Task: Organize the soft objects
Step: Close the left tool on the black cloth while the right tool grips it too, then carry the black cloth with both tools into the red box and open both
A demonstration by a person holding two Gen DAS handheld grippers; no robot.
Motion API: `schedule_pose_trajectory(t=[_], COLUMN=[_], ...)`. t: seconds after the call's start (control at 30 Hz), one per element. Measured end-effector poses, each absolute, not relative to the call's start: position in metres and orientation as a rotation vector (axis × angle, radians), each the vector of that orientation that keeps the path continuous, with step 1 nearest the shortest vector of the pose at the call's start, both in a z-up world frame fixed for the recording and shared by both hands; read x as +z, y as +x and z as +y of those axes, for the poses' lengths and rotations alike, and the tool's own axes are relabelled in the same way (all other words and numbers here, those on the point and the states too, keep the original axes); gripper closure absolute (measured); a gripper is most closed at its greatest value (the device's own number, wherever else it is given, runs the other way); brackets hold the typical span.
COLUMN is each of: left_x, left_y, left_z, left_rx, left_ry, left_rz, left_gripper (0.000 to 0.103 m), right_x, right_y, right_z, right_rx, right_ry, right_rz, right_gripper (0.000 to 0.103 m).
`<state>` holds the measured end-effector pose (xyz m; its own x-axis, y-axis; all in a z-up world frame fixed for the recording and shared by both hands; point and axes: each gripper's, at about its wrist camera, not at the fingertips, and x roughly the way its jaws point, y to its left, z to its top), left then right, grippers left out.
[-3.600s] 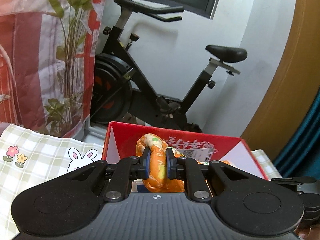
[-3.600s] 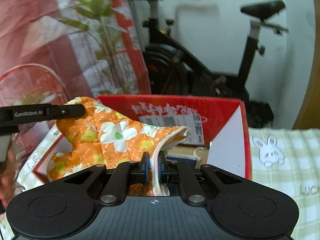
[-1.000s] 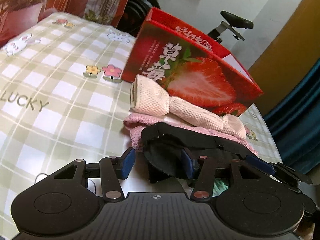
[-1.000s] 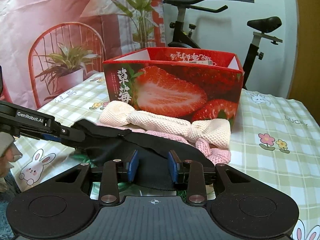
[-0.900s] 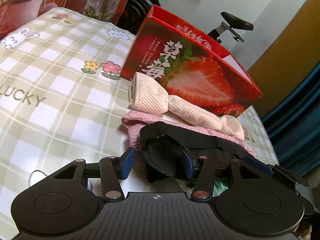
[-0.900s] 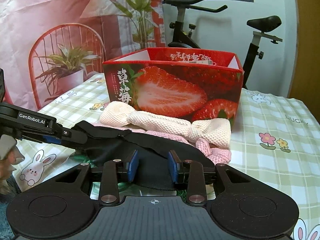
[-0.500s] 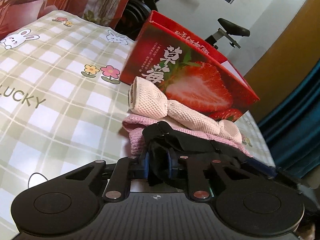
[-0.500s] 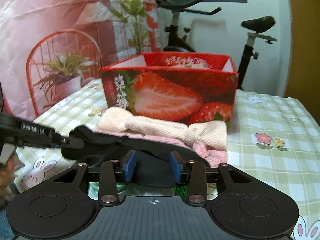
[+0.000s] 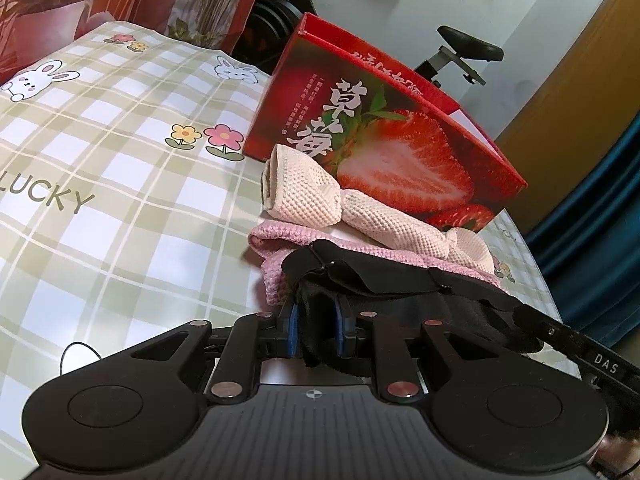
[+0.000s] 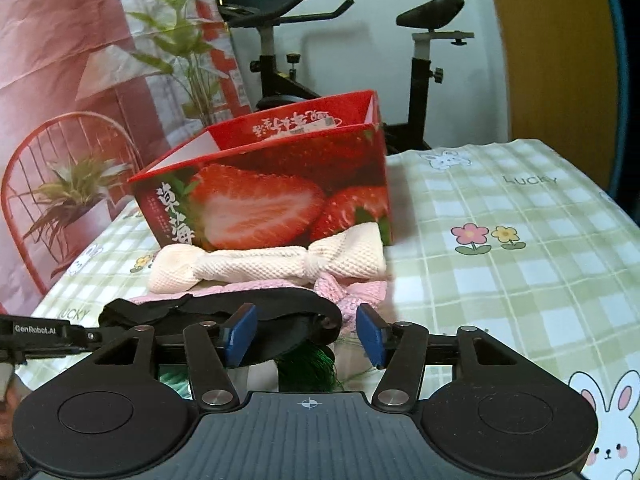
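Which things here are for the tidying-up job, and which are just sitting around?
For the job:
- black cloth, pinched in the left tongs
- cream knitted cloth
- pink knitted cloth
- strawberry box
- right tongs, open

Just around:
- exercise bike
- checked tablecloth

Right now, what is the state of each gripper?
Left gripper: closed on the black fabric item.
Right gripper: open, jaws just widening, the black fabric item between them, not gripped.
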<state>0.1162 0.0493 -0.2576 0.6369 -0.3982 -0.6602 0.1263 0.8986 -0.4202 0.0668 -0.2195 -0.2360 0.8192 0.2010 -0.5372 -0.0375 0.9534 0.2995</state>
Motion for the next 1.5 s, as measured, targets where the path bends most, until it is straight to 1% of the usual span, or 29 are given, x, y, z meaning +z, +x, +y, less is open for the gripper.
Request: schedule_pose_trajectory(t=[0.1, 0.2, 0.27, 0.33, 0.43, 0.7, 0.9, 1.1, 1.33, 1.5], left_x=[-0.259, -0.258, -0.259, -0.259, -0.257, -0.237, -0.221, -0.188, -0.148, -0.127], left_y=[0.117, 0.117, 0.117, 0.117, 0.115, 0.106, 0.099, 0.094, 0.116, 0.145], left_z=[0.049, 0.048, 0.049, 0.051, 0.051, 0.053, 0.045, 0.04, 0.035, 0.021], left_rx=[-0.306, -0.305, -0.303, -0.305, -0.308, -0.356, -0.384, -0.414, -0.414, -0.402], left_ry=[-0.358, -0.359, -0.361, -0.372, -0.372, -0.346, -0.272, -0.196, -0.174, -0.138], left_rz=[0.834, 0.834, 0.835, 0.832, 0.82, 0.753, 0.703, 0.591, 0.48, 0.402], left_gripper=[0.084, 0.084, 0.084, 0.084, 0.084, 0.084, 0.092, 0.093, 0.093, 0.093], right_x=[-0.237, -0.234, -0.23, -0.226, -0.222, -0.204, -0.193, -0.174, -0.141, -0.118], right_y=[0.067, 0.066, 0.065, 0.064, 0.064, 0.063, 0.067, 0.074, 0.098, 0.131], right_z=[-0.218, -0.215, -0.216, -0.221, -0.224, -0.222, -0.219, -0.225, -0.237, -0.243], right_rx=[0.173, 0.194, 0.19, 0.193, 0.211, 0.284, 0.321, 0.344, 0.344, 0.328], right_ry=[0.298, 0.288, 0.283, 0.3, 0.315, 0.275, 0.235, 0.227, 0.215, 0.197], right_rz=[0.602, 0.597, 0.572, 0.548, 0.534, 0.504, 0.526, 0.503, 0.419, 0.358], right_gripper=[0.053, 0.063, 0.079, 0.086, 0.089, 0.093, 0.094, 0.094, 0.094, 0.094])
